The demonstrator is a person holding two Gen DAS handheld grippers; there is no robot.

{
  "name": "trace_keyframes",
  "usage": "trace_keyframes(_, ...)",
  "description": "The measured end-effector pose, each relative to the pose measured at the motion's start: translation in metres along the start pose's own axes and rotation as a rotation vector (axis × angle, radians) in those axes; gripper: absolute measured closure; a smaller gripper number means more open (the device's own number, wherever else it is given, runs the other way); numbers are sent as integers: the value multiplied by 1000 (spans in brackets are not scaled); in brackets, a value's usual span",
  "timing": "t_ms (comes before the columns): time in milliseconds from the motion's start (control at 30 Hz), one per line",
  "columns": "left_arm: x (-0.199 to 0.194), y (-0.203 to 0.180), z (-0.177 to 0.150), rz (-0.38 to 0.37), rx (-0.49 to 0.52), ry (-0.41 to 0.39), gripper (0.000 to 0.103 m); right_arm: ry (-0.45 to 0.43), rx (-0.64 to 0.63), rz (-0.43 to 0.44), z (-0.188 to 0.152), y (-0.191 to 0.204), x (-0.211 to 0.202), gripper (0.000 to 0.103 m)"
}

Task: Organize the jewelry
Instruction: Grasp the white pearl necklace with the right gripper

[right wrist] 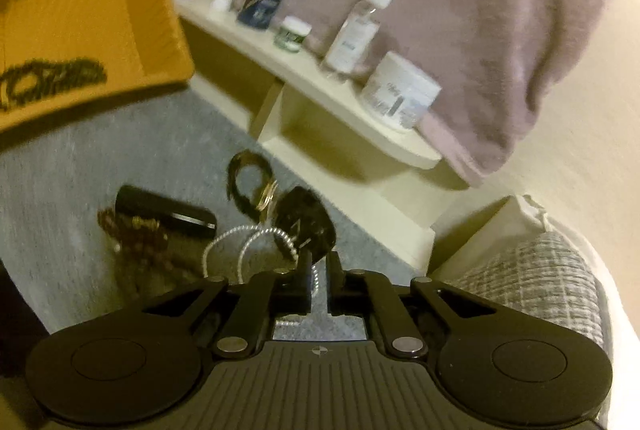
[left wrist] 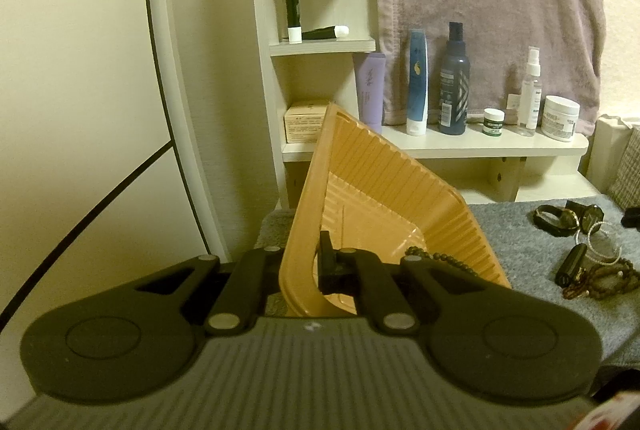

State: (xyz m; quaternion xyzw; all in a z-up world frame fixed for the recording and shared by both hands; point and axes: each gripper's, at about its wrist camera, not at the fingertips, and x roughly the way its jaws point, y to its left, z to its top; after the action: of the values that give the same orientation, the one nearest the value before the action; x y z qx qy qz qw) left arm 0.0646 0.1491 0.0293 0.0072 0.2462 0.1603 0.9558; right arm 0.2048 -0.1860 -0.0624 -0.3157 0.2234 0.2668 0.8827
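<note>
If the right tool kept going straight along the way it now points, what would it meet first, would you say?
Most likely the black-faced wristwatch lying just beyond the right tool on the grey towel; motion blur leaves depth uncertain.

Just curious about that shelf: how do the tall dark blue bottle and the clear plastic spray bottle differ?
The dark blue bottle is opaque, the clear spray bottle see-through. The blue one is taller and wider, the clear one slimmer. Both stand upright on the cream shelf.

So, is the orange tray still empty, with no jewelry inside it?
No, a dark beaded bracelet already lies inside the orange tray, near its lower wall.
</note>
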Motion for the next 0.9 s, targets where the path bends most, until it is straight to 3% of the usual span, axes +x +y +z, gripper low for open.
trace_keyframes(400,-1,-1,0,4,1,1,98,52,-125,42,-4,10,38,95)
trace_keyframes(500,-2,0,0,5,0,3,98,54,-167,45,-4,14,41,100)
trace_keyframes(900,-2,0,0,7,2,3,98,-31,-169,-25,2,17,0,101)
